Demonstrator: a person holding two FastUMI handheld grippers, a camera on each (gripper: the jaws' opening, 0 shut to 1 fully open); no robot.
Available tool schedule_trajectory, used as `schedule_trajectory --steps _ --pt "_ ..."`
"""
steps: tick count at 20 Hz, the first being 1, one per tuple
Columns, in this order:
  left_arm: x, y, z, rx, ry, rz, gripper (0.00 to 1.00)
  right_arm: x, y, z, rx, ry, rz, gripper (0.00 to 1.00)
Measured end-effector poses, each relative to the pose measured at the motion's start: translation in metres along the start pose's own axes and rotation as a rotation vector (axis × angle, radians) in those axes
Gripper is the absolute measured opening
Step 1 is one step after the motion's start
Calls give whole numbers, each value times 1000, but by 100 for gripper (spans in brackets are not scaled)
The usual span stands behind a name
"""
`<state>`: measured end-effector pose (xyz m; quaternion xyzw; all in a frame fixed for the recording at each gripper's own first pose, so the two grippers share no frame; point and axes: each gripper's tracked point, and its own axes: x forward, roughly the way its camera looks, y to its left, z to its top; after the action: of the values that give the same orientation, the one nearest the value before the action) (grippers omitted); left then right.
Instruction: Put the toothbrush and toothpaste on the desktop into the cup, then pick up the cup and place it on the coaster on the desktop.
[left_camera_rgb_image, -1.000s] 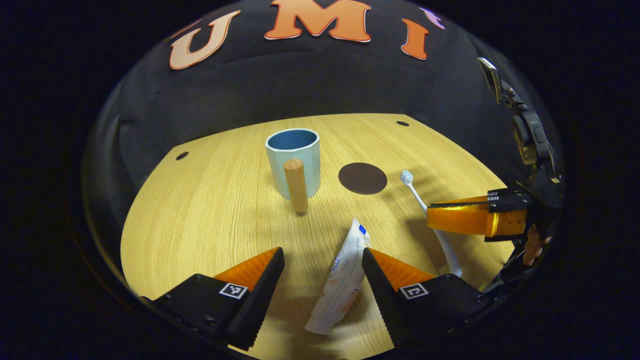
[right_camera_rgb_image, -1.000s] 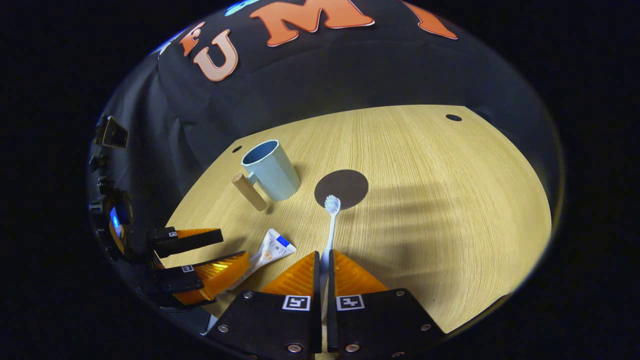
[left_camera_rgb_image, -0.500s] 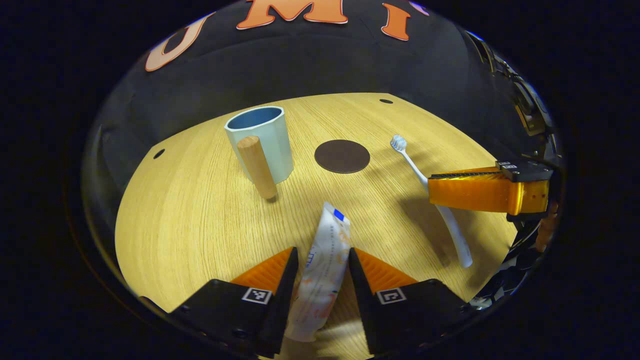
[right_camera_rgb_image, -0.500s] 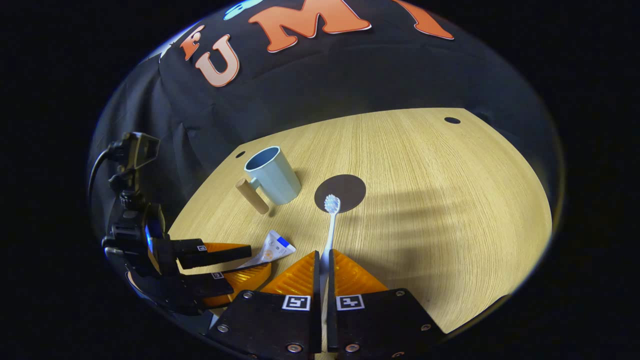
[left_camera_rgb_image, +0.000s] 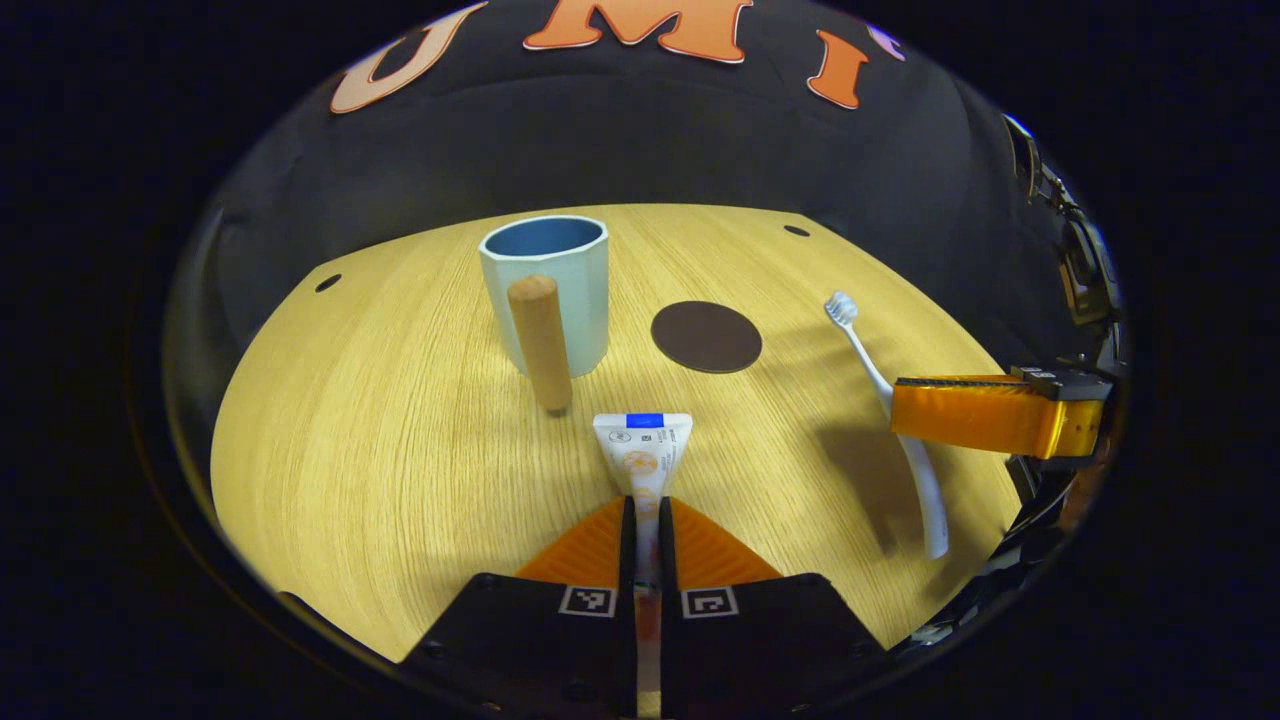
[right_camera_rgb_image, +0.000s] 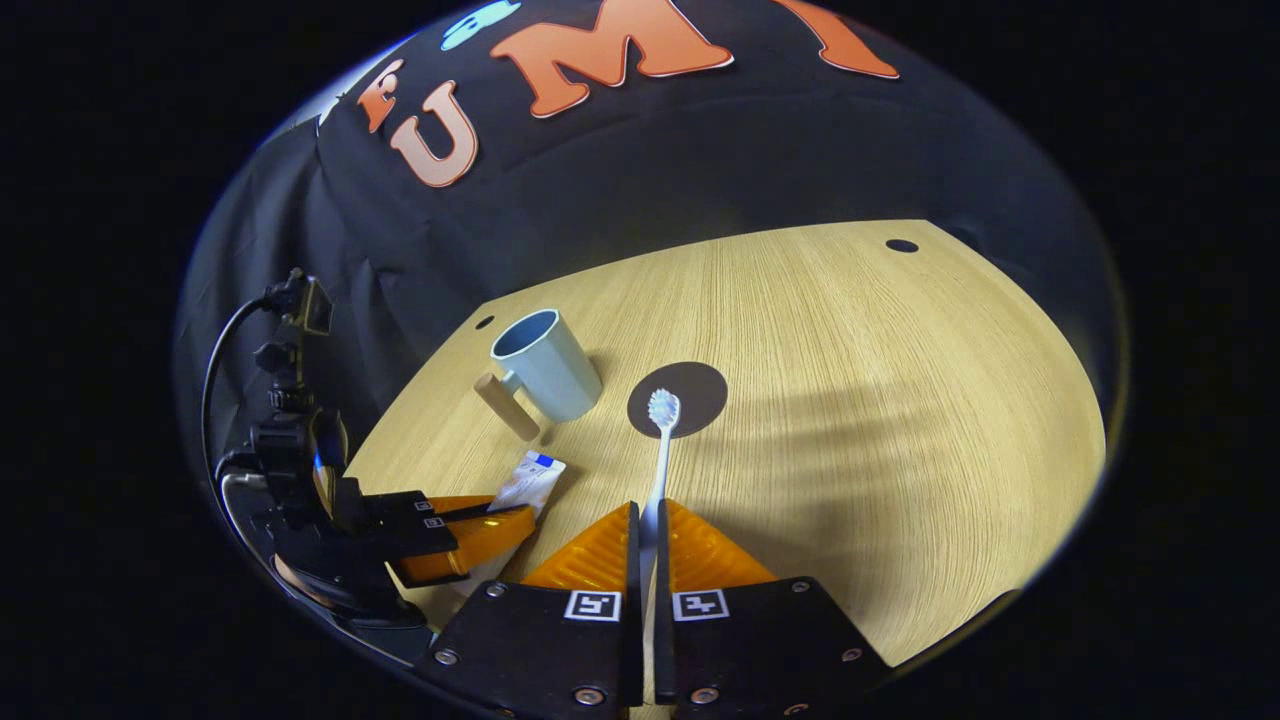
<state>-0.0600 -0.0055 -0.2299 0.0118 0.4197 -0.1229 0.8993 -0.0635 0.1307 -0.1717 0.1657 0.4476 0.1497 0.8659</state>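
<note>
Left gripper (left_camera_rgb_image: 647, 510): fingers closed together on the toothpaste tube (left_camera_rgb_image: 642, 455), whose flat crimped end points toward the cup (left_camera_rgb_image: 545, 290). Right gripper (right_camera_rgb_image: 647, 520): fingers clamped on the handle of the toothbrush (right_camera_rgb_image: 659, 450), bristle head forward.

Landmark: the pale blue cup stands upright on the wooden desktop (left_camera_rgb_image: 380, 420), its round wooden handle (left_camera_rgb_image: 540, 340) facing the left gripper. The toothpaste is just in front of the cup's handle, apart from it. The dark round coaster (left_camera_rgb_image: 706, 336) lies flat just beside the cup, on the side toward the right gripper. In the left gripper view the toothbrush is beyond the coaster from the cup, held off to the side; in the right gripper view its bristle head overlaps the coaster's near edge. The cup's interior appears empty.
</note>
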Motion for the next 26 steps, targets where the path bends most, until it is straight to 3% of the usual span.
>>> schedule_trajectory --steps 1,2,3,7,16,26 --pt "-3 -2 7 7 -30 -4 9 -1 0 4 -1 -9 8 5" --pt "-8 -2 15 11 -59 -2 15 -3 0 7 1 -17 11 5" --pt "-13 -3 28 14 -106 1 9 -5 0 10 1 -26 15 5" --pt "-34 4 67 53 -261 48 9 -9 2 27 -11 -71 21 5" --pt "-63 16 136 41 -583 73 8 -16 13 87 -70 -233 56 5" --pt "-69 41 233 37 -838 83 8 -2 20 139 -93 -355 73 5"
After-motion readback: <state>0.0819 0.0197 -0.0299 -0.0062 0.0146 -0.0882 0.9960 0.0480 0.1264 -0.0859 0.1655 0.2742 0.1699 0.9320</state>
